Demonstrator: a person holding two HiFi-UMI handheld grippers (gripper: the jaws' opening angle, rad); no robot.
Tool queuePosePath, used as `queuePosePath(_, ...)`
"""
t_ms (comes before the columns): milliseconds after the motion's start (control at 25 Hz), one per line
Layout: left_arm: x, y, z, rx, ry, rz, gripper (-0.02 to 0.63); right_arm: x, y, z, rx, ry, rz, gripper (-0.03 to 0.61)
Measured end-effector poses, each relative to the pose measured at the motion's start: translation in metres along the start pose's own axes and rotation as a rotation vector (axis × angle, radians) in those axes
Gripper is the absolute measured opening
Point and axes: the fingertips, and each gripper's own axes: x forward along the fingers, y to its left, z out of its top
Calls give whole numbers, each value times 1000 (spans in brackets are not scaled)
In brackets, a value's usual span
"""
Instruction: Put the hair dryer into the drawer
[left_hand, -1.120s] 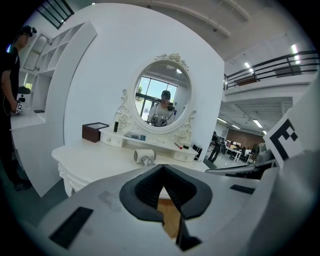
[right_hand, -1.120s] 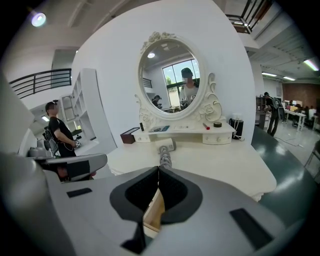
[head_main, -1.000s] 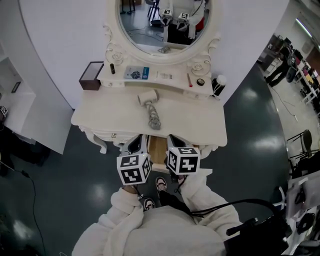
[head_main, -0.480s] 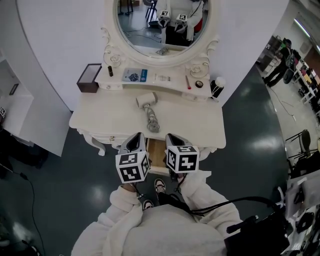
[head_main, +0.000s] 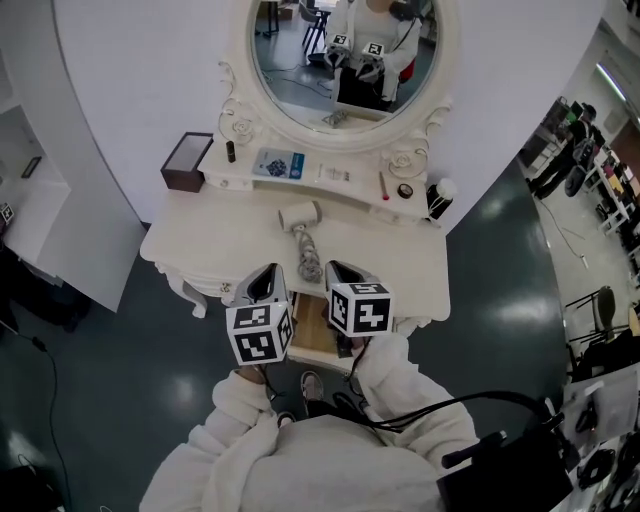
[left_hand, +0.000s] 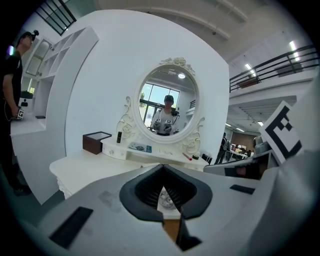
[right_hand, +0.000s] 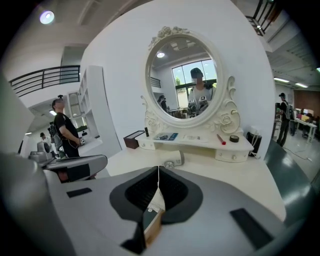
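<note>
The left tongs (head_main: 266, 280) and right tongs (head_main: 340, 272) are both closed on nothing, side by side above the open drawer (head_main: 312, 340). It stands pulled out from the bench (head_main: 200, 245) front, I'd say to receive the hair dryer (head_main: 302, 222), which lies on the bench just beyond them.

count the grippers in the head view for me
2. The left gripper is over the vanity's front edge, left of the open drawer. The right gripper is beside it, over the drawer's right side. The mirror only reflects them.
</note>
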Motion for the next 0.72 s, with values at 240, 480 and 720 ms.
queuePosePath(240, 13, 21, 10, -4, -5, 50, 6, 36, 2, 30, -1, 7, 76, 63)
queuePosePath(480, 40, 40, 13, 1, 8, 88, 6, 72, -4, 44, -23, 35, 102, 66)
queuePosePath(720, 70, 51, 6, -6, 26, 110, 6, 113, -19, 34, 6, 82, 120, 100)
